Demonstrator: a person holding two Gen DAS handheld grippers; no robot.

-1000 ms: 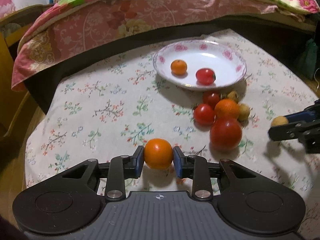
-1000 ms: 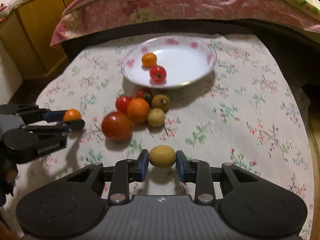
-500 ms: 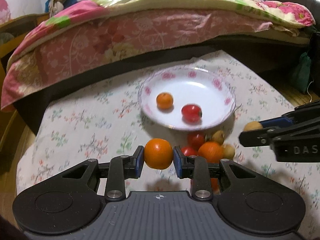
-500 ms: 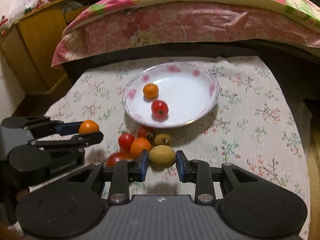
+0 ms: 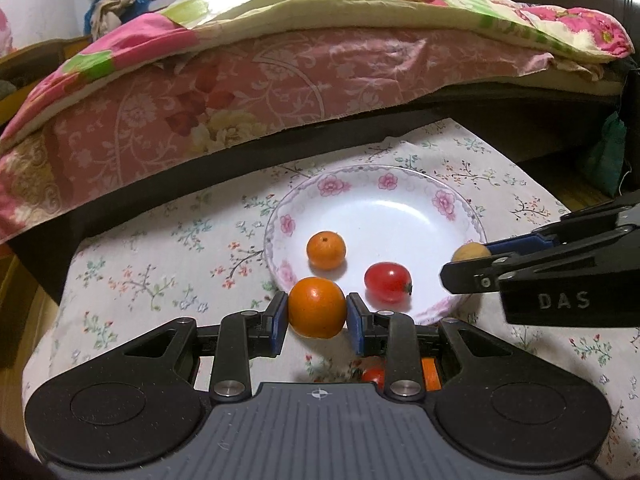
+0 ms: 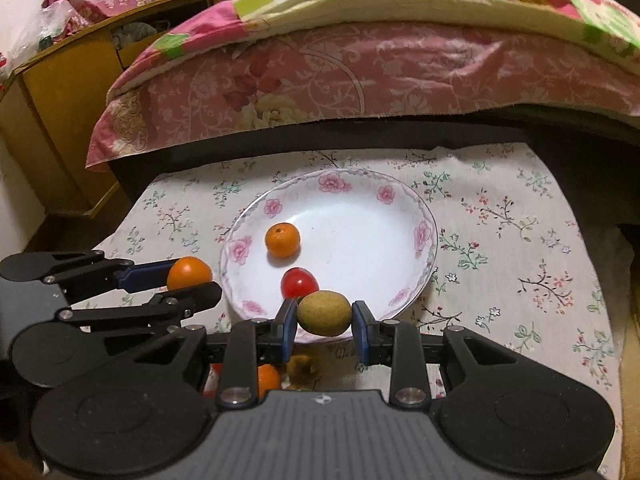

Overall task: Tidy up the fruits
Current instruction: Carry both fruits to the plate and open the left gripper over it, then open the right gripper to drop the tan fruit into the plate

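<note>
Orange (image 5: 317, 307) clamped in left gripper (image 5: 317, 312), lemon (image 6: 325, 313) in right gripper (image 6: 325, 320); plate (image 6: 416, 216) just ahead, release next.

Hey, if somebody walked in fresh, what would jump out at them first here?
Probably the orange clamped in the left gripper at the near rim of the flowered plate, and the yellow-brown fruit clamped in the right gripper beside it. On the plate lie a small orange and a red tomato.
</note>
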